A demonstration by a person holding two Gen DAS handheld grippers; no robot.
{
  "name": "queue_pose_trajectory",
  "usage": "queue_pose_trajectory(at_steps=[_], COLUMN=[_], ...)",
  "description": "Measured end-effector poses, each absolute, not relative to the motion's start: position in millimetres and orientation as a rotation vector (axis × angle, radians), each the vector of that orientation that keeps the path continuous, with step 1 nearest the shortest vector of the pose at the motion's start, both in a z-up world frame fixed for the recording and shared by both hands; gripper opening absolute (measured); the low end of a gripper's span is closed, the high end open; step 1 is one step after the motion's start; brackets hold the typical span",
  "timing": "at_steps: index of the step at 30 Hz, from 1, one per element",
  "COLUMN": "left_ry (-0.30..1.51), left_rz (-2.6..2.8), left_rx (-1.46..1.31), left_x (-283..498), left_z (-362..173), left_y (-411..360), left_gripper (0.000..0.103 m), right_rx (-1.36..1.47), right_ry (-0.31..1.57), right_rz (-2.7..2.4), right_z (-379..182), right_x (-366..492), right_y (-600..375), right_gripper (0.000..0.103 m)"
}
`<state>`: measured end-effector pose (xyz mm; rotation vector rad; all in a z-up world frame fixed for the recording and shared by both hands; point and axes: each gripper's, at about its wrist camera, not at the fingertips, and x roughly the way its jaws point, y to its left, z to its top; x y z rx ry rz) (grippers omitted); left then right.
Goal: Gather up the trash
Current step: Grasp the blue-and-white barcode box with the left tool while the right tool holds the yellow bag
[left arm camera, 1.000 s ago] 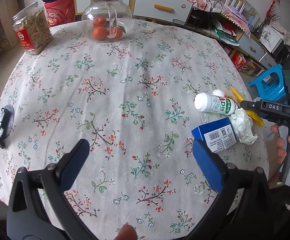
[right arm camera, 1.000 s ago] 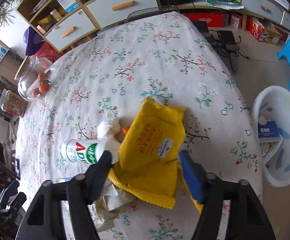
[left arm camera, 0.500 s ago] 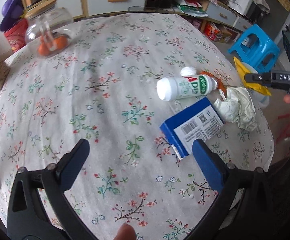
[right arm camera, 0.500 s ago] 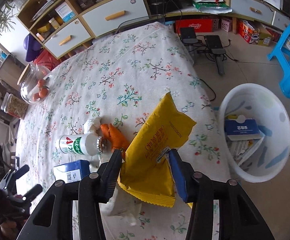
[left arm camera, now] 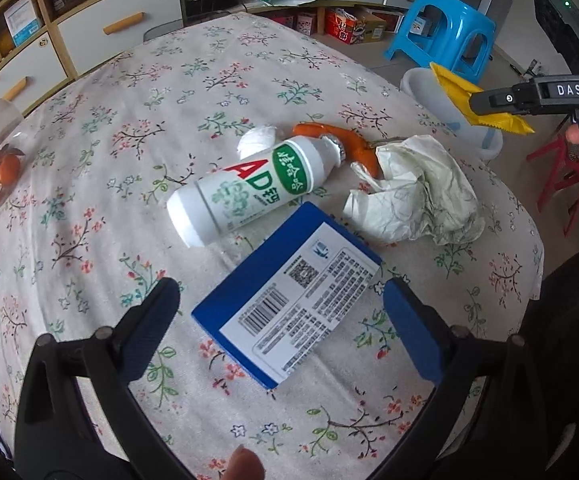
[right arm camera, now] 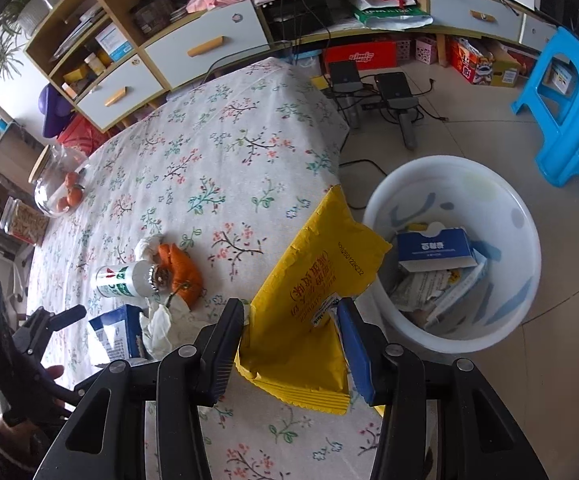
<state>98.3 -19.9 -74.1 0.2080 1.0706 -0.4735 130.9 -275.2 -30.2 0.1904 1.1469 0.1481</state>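
Note:
My right gripper (right arm camera: 291, 316) is shut on a yellow snack wrapper (right arm camera: 313, 280) and holds it at the table's edge, beside a white bin (right arm camera: 385, 200) on the floor that holds a blue carton and papers. The wrapper also shows in the left wrist view (left arm camera: 477, 104). My left gripper (left arm camera: 281, 300) is open, its fingers either side of a blue box (left arm camera: 285, 300) lying flat on the table. Beyond it lie a white AD bottle (left arm camera: 249, 188), an orange wrapper (left arm camera: 345, 144) and crumpled white paper (left arm camera: 417, 192).
The round table has a floral cloth (left arm camera: 129, 120). A glass jar with oranges (right arm camera: 59, 184) and a jar of snacks (right arm camera: 25, 220) stand at its far side. A blue stool (right arm camera: 569, 120), cabinets with drawers (right arm camera: 205, 44) and cables on the floor surround it.
My right gripper closed on the yellow wrapper, lifted it off the table and carried it right toward the bin. My left gripper moved right and forward until the blue box lay between its open fingers.

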Motion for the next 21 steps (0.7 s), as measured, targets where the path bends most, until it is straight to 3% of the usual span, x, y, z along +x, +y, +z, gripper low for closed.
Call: queue_pose_trajectory(at_steps=[3,5,6,11,21], left_ry=[1.104,1.136,1.147,1.149,1.097], left_rz=[-0.455,-0.454,-0.451,-0.438,-0.365], left_rx=[0.227,0.224,0.218,0.135,-0.008], left_x=[98,97,95,86,68], left_z=[-82,-88,-90,-85,-61], left_y=[-25,-25,-25,-17,9], left_gripper=[0.090,0.075,0.072,0.064,0.064], right_rx=[0.198,0.198,0.198,0.181,0.196], right_ry=[1.144,1.141,1.141,1.140,1.122], right_rz=[0.143,0.139,0.137,0.136,0.135], right_z=[-30,-29,-29,-29,-23], right_x=[128,125,124,121,116], right_y=[-281,-285,-286,-289,-294], right_gripper=[0.049,0.049,0.049,0.049,0.049])
